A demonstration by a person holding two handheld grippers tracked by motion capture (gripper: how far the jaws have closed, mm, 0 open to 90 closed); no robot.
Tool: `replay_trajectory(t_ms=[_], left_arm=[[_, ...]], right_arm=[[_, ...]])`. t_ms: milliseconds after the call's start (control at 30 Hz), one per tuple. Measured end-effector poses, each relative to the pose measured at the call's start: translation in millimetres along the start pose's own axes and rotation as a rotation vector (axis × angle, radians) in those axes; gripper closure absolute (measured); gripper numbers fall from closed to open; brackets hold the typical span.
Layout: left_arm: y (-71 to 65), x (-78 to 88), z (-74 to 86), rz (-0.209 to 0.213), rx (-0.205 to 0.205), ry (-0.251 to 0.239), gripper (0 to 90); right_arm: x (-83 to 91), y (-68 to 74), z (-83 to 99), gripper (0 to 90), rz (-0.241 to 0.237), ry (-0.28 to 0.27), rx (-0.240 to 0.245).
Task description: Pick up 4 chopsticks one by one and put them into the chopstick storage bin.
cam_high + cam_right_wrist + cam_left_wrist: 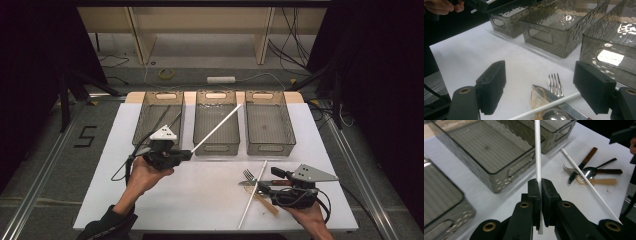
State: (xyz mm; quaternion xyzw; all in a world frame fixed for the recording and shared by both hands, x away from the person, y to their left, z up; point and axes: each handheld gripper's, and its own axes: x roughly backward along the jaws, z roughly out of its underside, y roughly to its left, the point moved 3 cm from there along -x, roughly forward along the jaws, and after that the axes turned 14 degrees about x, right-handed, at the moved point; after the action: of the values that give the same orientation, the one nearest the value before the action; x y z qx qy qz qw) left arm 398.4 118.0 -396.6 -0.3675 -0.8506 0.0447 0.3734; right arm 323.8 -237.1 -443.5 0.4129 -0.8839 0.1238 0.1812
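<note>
Over middle bin [215,123] | left gripper [187,154] clamped on white stick [216,128] (raised, tip over bin) | right gripper [540,91] jaws wide, empty, above cutlery [555,86] by second stick [252,193]

- White worktop [210,195].
- Smoky grey, ripple-textured bins [267,127].
- White stick [538,157] in black left claw [540,191].
- Silver fork [555,85].
- Amber translucent spoon [537,98].
</note>
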Motion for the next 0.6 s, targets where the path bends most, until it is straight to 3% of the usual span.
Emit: replay_trajectory(t_ms=[333, 600], left_arm=[[31.4, 18.1, -6.2, -0.057, 0.057, -0.051, 86.1], [64.3, 29.8, -8.7, -0.147, 0.103, -0.079, 86.1]], right_arm=[[-0.2, 0.2, 0.0, 27.3, 0.0, 0.0, 0.001], [-1.0, 0.2, 0.2, 27.3, -0.001, 0.002, 0.003]])
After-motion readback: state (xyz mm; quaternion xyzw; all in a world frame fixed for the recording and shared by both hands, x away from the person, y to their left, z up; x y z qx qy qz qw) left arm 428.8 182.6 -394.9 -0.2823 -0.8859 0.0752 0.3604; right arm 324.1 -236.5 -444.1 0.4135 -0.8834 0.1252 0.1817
